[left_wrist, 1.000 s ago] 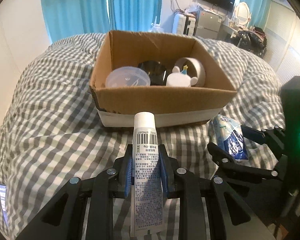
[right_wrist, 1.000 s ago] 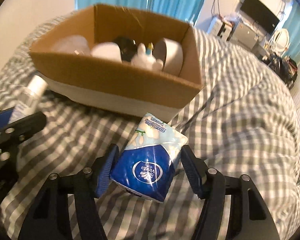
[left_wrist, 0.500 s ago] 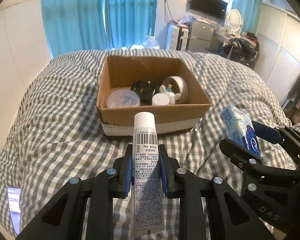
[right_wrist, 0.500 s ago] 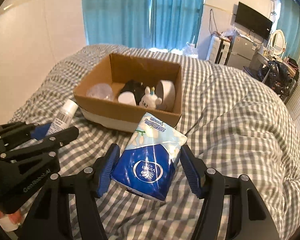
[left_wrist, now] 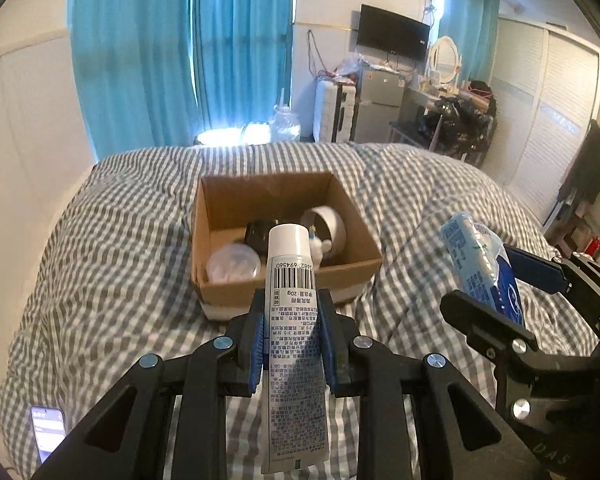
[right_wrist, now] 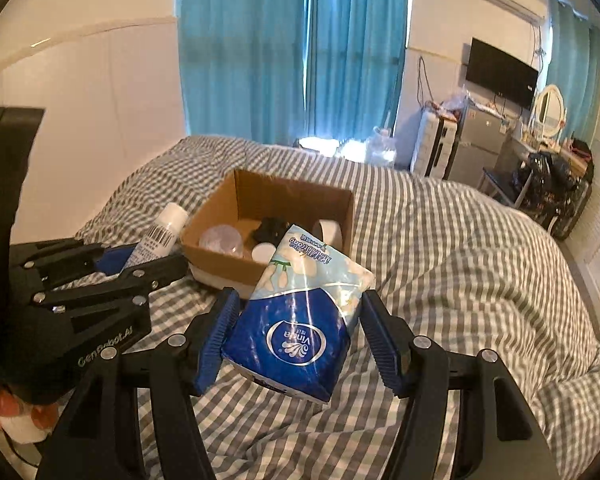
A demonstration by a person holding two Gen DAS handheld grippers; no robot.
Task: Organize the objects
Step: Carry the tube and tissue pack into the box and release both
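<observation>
My left gripper (left_wrist: 291, 316) is shut on a white tube (left_wrist: 293, 320) with a barcode, held upright above the bed. My right gripper (right_wrist: 298, 328) is shut on a blue tissue pack (right_wrist: 300, 316); the pack also shows in the left wrist view (left_wrist: 482, 268), and the tube in the right wrist view (right_wrist: 161, 236). An open cardboard box (left_wrist: 228, 288) sits on the checked bed ahead of both grippers. It holds a clear plastic lid (left_wrist: 233, 265), a black item (left_wrist: 257, 234), a white round case (left_wrist: 329, 226) and a small white figure. The box also shows in the right wrist view (right_wrist: 224, 268).
The grey checked duvet (left_wrist: 100, 280) covers the whole bed. A phone (left_wrist: 47, 432) lies at its near left edge. A white wall runs along the left. Blue curtains (left_wrist: 180, 52), a suitcase, a small fridge and a cluttered desk stand beyond the bed.
Both grippers have risen and pulled back from the box with their objects still held. The box looks smaller and farther away now.
</observation>
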